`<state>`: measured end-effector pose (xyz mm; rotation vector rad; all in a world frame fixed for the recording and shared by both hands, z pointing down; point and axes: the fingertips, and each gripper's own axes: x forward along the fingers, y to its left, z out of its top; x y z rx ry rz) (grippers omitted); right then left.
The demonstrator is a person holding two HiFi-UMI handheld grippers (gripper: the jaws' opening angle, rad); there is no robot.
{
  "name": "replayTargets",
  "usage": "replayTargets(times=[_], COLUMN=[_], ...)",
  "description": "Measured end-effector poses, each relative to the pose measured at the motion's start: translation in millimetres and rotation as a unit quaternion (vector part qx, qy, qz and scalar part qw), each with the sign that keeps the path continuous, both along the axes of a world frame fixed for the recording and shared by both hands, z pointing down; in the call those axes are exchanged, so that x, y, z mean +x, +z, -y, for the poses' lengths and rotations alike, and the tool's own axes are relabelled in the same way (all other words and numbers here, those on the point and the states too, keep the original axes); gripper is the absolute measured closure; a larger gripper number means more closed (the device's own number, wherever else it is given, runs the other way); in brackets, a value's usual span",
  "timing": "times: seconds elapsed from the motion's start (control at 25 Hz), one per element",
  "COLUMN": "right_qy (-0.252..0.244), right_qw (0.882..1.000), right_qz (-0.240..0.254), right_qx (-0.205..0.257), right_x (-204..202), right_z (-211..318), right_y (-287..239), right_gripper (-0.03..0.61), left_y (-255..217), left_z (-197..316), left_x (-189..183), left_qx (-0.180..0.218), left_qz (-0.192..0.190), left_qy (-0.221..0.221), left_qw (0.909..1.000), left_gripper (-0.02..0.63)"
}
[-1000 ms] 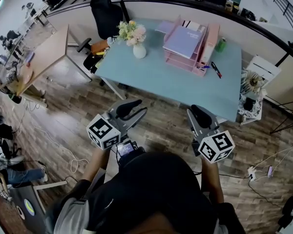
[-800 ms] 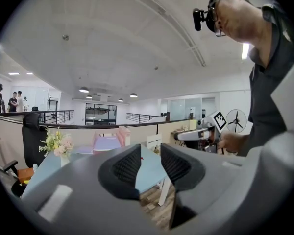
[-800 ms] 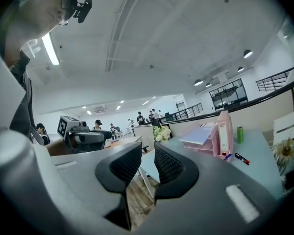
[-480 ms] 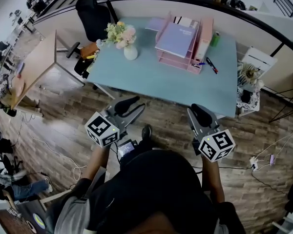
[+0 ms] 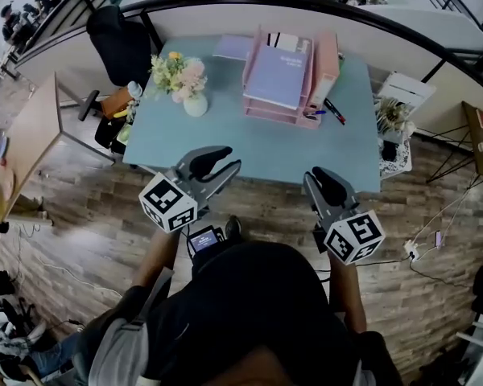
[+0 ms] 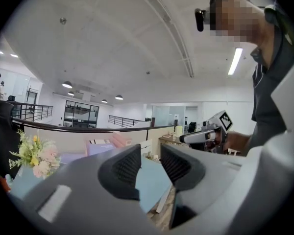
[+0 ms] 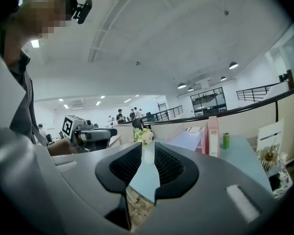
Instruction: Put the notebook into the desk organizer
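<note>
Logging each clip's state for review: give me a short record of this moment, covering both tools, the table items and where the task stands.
left tool: jaws apart, empty, held in the air before the table
right tool: jaws apart, empty, held beside the left one
desk organizer: pink, at the table's far side
notebook: lavender, lying on the organizer's top tray
other items: flower vase, pens
contact: neither tool touches anything

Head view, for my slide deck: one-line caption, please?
Person with left gripper and right gripper open faces a desk bearing a pink organizer, notebook on top, and flowers.
</note>
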<state>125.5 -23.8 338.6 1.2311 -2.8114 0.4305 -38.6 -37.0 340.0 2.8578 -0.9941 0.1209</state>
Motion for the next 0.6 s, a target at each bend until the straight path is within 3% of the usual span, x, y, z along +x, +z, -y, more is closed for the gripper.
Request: replayTargets(times=[0.6], right_qy=[0.083], right_qw=[0.996], right_qz=[-0.042], right_qx=[-0.006], right_x=[-55.1], right_z=[31.1], right_y=[-2.6], right_gripper=[0.515], left_y=[16.4], left_z=[66.3], left_x=[-62.3], left_qx=[-0.015], left_qz=[-0.035], left_qy=[0.070], left_qw=[0.9968], left_gripper=[0.434])
